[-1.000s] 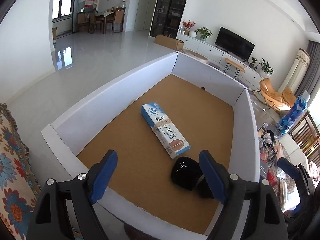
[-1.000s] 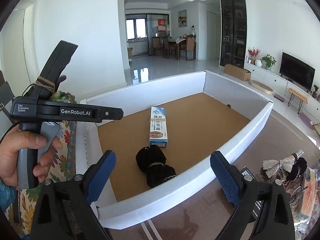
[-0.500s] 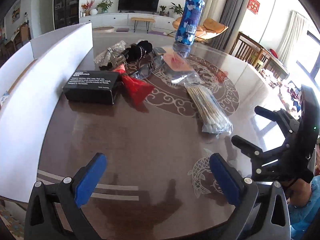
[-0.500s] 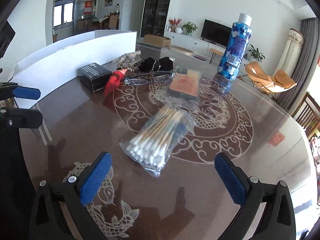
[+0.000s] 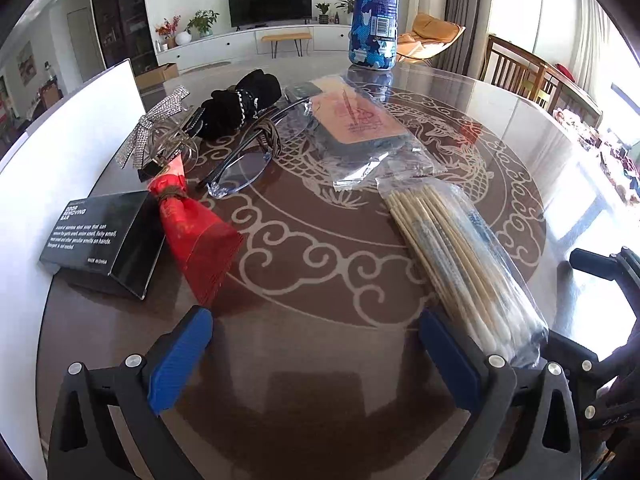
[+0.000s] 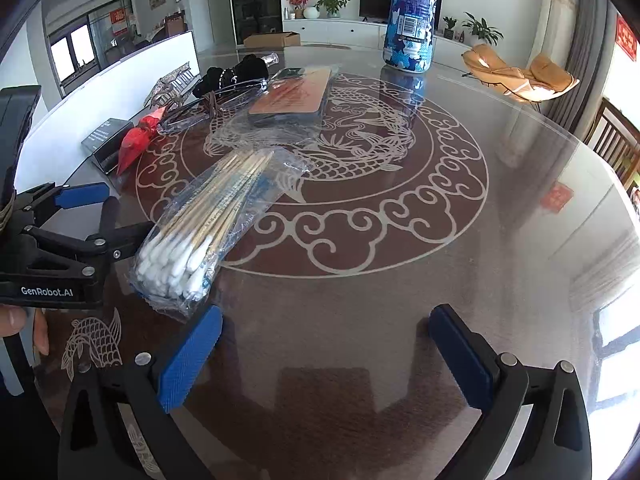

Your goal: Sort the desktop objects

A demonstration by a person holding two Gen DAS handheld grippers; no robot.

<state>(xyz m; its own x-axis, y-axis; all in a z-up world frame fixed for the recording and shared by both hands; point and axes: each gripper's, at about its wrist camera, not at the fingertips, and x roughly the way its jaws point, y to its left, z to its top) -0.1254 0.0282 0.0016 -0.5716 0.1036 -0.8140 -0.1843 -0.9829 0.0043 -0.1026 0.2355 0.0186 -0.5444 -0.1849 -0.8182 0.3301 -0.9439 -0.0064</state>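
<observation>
My left gripper (image 5: 316, 356) hovers open and empty over the dark patterned table (image 5: 320, 264). Ahead of it lie a black box (image 5: 100, 236), a red folded bundle (image 5: 192, 232), clear glasses (image 5: 240, 168), a black scrunchie (image 5: 240, 100), a rhinestone bow (image 5: 156, 128) and a bagged orange card (image 5: 356, 124). A bag of cotton swabs (image 5: 460, 252) lies just beyond its right finger. My right gripper (image 6: 324, 356) is also open and empty. The cotton swabs (image 6: 208, 224) sit just past its left finger, beside the left gripper (image 6: 104, 216).
A tall blue patterned bottle (image 6: 408, 16) stands at the far side of the table. The white cardboard box wall (image 5: 60, 132) runs along the left edge. A hand (image 6: 20, 320) holds the left gripper. Bare tabletop (image 6: 480, 240) stretches to the right.
Both views swung away from the white box with the toothpaste carton and black scrunchie inside, over to the table's loose objects, then moved lower and closer. The left jaws spread wider.
</observation>
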